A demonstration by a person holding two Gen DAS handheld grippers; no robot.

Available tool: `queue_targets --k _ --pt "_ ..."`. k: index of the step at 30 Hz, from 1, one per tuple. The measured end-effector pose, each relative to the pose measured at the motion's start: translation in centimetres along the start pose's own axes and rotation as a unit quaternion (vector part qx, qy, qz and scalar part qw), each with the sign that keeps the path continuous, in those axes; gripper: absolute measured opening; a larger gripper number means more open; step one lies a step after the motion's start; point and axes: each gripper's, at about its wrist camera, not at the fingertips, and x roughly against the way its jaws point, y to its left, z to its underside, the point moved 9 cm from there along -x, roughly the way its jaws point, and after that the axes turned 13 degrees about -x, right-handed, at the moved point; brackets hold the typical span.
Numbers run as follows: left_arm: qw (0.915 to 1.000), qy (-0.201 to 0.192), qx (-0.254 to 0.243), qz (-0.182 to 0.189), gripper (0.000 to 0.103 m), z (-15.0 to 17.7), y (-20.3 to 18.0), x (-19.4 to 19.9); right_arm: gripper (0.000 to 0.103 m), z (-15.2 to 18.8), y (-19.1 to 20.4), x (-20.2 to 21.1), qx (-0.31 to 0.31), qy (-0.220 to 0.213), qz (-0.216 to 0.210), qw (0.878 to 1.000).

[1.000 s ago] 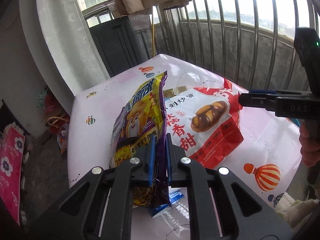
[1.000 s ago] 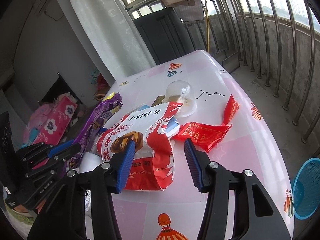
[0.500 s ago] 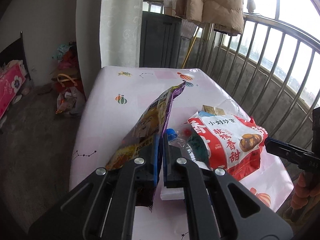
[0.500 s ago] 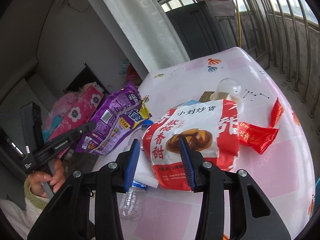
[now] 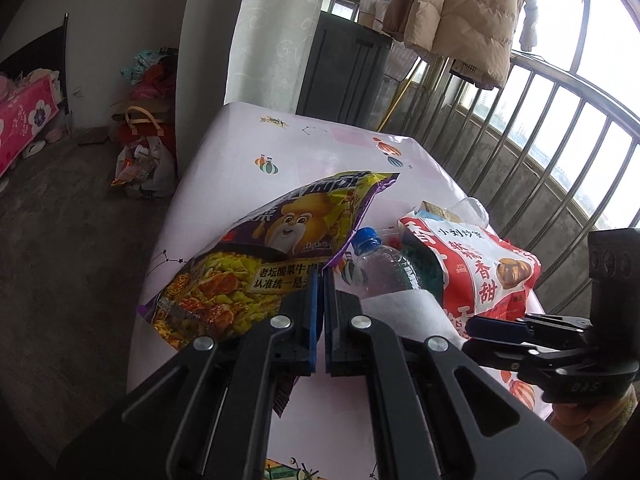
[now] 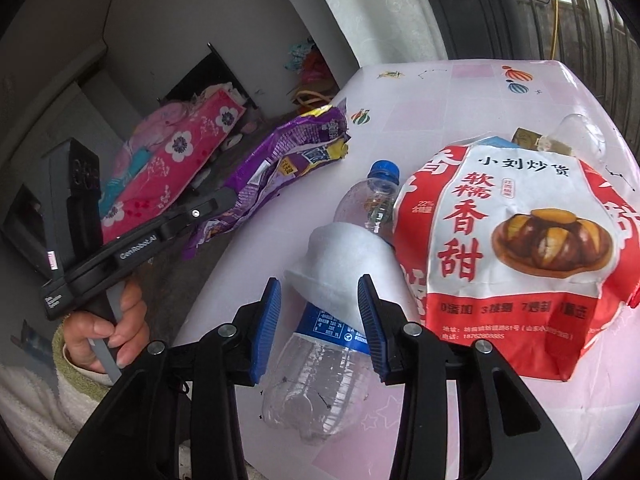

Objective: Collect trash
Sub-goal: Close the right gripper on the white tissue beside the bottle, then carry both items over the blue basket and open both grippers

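My left gripper (image 5: 321, 280) is shut on the edge of a purple and yellow snack bag (image 5: 280, 240), held tilted over the table's left side. From the right wrist view that bag (image 6: 280, 168) hangs beyond the table edge in the left gripper (image 6: 230, 200). My right gripper (image 6: 319, 284) hovers low over a white crumpled tissue (image 6: 340, 256) lying on a clear plastic bottle (image 6: 320, 380). Its jaws are closing, and the pads do not touch either thing. A red and white chestnut bag (image 6: 500, 240) lies just to the right.
The pink tablecloth (image 5: 304, 160) carries a clear plastic dome (image 6: 580, 136) and a small gold packet behind the red bag. Metal railings (image 5: 540, 152) run along the right. A dark cabinet (image 5: 344, 64), a curtain and floor bags (image 5: 144, 160) stand beyond the table.
The left gripper carried the purple bag leftward and rolled it flatter. The right gripper shifted left from the red bag to over the tissue and bottle, its jaws narrowing.
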Motion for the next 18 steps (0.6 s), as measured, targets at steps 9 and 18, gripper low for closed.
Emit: queue_targets --k 9,18 --pt "0.9992 -0.033 0.016 0.017 0.000 0.1 1.0 2.5 0.017 0.4 0.4 -1.2 0.034 0.000 0.059 0.998" --pt "0.9971 -0.058 0.041 0.027 0.000 -0.3 2.2 4.5 0.003 -0.9 1.2 0.6 0.029 -0.035 0.046 0.998"
